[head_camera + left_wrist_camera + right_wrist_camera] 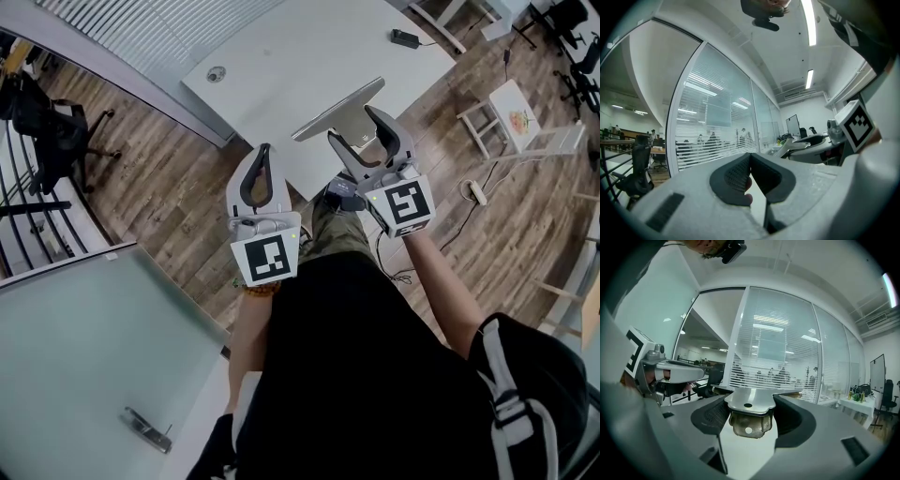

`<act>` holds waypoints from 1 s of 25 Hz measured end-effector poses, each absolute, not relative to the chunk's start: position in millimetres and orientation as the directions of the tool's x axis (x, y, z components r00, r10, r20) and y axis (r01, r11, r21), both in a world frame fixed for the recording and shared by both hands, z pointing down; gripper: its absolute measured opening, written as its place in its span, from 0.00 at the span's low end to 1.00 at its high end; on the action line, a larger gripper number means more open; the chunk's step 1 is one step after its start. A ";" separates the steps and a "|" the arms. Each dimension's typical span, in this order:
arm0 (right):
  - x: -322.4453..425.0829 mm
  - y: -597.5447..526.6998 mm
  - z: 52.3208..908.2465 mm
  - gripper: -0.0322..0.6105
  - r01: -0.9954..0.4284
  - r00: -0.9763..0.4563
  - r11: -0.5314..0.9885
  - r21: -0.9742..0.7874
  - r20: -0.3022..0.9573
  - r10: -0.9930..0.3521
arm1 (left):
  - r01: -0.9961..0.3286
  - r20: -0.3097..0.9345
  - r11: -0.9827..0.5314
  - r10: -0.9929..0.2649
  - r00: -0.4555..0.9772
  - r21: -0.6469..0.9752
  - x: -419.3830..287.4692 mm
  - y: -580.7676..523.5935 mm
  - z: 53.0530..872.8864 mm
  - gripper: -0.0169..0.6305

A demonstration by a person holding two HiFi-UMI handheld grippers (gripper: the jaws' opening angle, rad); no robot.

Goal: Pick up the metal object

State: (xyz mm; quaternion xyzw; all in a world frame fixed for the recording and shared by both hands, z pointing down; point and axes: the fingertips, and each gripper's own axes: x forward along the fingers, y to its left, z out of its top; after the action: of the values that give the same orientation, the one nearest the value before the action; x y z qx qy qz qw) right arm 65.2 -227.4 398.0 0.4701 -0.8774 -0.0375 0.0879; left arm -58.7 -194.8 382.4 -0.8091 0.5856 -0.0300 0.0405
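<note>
The metal object (339, 108) is a flat grey bracket plate, held up above the near edge of the white table (309, 56). My right gripper (349, 123) is shut on it. In the right gripper view the plate (749, 401) lies across between the dark pads (715, 414), with a bent tab and a hole hanging below. To its left, my left gripper (265, 148) is in the air with its jaws shut and nothing in them. Its pads (736, 174) meet at the tip in the left gripper view. Both grippers are over the wooden floor in front of the person.
The table carries a small black device (405, 38) and a round cable port (217, 73). A black office chair (56, 131) and a railing are at the left. White stools (516, 117) and a power strip (476, 192) are at the right. A glass panel with a handle (145, 429) is at the lower left.
</note>
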 end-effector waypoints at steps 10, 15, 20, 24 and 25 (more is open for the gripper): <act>60.3 -223.9 403.8 0.50 -0.809 -0.552 0.568 0.151 0.136 -0.822 | -0.950 0.007 -0.297 -0.955 0.298 -0.093 -66.0 -193.2 384.9 0.05; 59.3 -222.1 408.1 0.50 -0.806 -0.553 0.571 0.155 0.146 -0.821 | -0.951 0.010 -0.293 -0.956 0.293 -0.094 -69.2 -191.2 387.6 0.05; 60.4 -221.2 410.7 0.50 -0.804 -0.552 0.572 0.160 0.154 -0.819 | -0.951 0.015 -0.294 -0.956 0.294 -0.095 -70.2 -191.3 389.0 0.05; 62.5 -223.3 412.7 0.50 -0.811 -0.544 0.564 0.156 0.155 -0.825 | -0.950 0.016 -0.299 -0.954 0.299 -0.095 -69.5 -192.8 389.6 0.05; 62.3 -223.7 412.6 0.50 -0.812 -0.542 0.563 0.154 0.156 -0.826 | -0.949 0.016 -0.299 -0.954 0.299 -0.095 -69.8 -192.8 389.8 0.05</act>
State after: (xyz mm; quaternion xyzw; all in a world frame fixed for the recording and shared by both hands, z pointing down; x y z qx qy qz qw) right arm 62.3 -223.7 412.6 0.4666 -0.8776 -0.0317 0.1055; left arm -69.8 -192.8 389.8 -0.8053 0.5909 -0.0347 0.0336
